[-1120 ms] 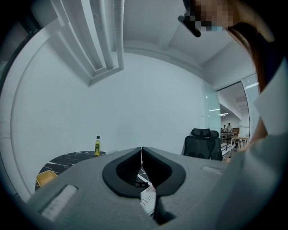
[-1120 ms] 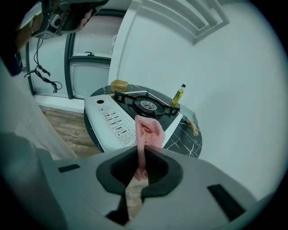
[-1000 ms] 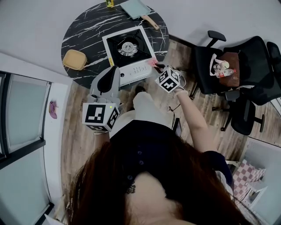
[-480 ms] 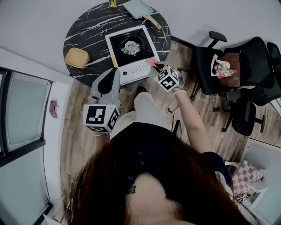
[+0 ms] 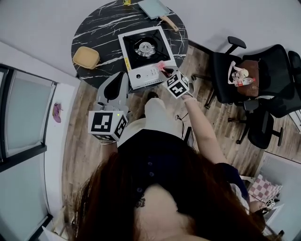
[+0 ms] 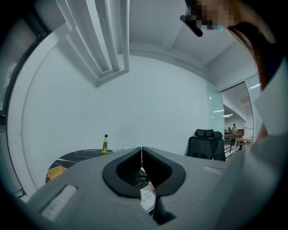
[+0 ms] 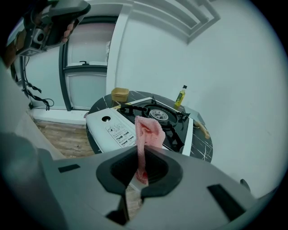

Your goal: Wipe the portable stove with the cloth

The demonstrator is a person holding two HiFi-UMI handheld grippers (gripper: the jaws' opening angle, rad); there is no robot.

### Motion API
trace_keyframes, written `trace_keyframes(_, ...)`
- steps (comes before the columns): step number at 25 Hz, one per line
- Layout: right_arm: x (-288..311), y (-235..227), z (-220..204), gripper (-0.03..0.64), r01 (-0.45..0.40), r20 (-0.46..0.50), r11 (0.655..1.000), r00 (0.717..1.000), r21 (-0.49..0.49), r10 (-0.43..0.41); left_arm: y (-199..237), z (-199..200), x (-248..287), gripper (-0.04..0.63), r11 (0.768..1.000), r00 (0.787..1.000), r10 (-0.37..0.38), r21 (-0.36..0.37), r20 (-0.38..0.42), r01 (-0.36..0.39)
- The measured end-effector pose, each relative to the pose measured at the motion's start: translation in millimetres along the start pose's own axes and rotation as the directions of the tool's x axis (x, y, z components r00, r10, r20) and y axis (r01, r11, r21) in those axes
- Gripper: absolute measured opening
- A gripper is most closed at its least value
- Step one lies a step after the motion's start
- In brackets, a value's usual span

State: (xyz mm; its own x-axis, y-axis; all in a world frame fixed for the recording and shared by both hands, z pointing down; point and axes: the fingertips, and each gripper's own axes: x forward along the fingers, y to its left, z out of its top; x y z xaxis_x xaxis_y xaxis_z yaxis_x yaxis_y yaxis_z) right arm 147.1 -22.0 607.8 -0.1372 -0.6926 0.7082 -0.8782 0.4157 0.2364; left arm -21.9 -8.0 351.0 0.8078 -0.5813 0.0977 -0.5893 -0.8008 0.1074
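The portable stove [image 5: 147, 55] sits at upper centre of the head view on a round black marble-patterned table [image 5: 94, 35]. The pink cloth [image 7: 147, 132] is at its lower right corner, pinched between the right gripper's [image 7: 140, 157] jaws, while the left gripper [image 6: 142, 155], at lower left, has its jaws pressed together on nothing. Wooden floor [image 5: 80, 122] and office chairs [image 5: 225, 75] surround the table, which now lies slightly further right than a second ago, and the stove's panel label [image 7: 118, 131] is too small to read.

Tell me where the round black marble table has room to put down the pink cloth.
Bare: the black marble tabletop between the square yellow container, the white portable stove and the yellow bottle. Crowded: the far edge, with that bottle and the pale green cutting board; near side, the stove reaches the rim.
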Motion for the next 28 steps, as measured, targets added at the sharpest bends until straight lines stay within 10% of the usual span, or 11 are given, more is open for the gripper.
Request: trace_keyframes(28,18.8,58.9,40.7,0.032,-0.103,0.052,0.994,0.993,-0.036,0.105,15.7,-5.4,-25.2,0.015,0.997,0.997,0.071,-0.019,0.012,-0.071)
